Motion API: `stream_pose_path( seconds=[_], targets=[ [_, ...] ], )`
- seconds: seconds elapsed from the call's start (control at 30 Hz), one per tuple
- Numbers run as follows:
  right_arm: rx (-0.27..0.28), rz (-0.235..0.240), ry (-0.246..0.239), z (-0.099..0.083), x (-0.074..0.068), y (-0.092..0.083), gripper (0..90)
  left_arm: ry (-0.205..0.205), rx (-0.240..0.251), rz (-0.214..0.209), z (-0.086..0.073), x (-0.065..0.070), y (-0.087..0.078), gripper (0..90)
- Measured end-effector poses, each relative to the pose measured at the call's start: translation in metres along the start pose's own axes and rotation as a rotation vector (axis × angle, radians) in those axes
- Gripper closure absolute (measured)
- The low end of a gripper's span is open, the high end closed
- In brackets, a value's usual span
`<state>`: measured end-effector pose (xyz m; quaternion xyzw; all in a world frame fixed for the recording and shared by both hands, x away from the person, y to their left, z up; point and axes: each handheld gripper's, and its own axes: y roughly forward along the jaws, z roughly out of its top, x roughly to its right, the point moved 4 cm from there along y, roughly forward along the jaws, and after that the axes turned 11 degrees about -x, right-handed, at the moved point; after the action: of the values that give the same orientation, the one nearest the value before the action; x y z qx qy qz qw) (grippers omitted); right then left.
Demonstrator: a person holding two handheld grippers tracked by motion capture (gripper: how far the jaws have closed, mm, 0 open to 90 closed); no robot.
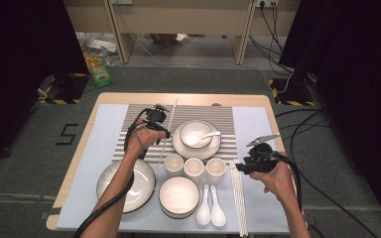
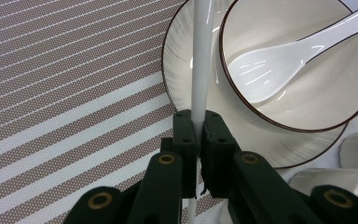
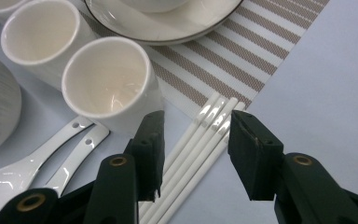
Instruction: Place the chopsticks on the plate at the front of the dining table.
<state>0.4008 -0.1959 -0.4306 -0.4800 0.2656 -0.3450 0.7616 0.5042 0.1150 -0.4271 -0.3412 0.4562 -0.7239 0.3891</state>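
Grey carpet floor [image 1: 25,163], black curtains [image 1: 15,54], wooden desk [image 1: 178,20] behind

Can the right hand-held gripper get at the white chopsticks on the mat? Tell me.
Probably yes. The right hand-held gripper stands open right above the chopsticks, nothing between; only the cup sits close beside.

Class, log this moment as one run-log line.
left hand-held gripper: shut on chopstick | right hand-held gripper: open over chopsticks

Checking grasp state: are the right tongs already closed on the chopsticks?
No: in the right gripper view the right tongs stand open above the chopsticks, their pads clear of them on either side.
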Motion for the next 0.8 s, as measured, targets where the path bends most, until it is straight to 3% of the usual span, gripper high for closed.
stream_pose_path(
  seconds=[0.57, 0.8],
  targets=[
    [-0.017, 0.022, 0.053, -0.033, 0.022, 0.013, 55.3, -0.017, -0.059, 0.018, 0.02, 0.008, 0.022, 84.9],
    [-0.018, 0.033, 0.064, -0.04, 0.024, 0.016, 55.0, -0.052, -0.064, 0.011, 0.023, 0.006, 0.031, 84.9]
  ],
)
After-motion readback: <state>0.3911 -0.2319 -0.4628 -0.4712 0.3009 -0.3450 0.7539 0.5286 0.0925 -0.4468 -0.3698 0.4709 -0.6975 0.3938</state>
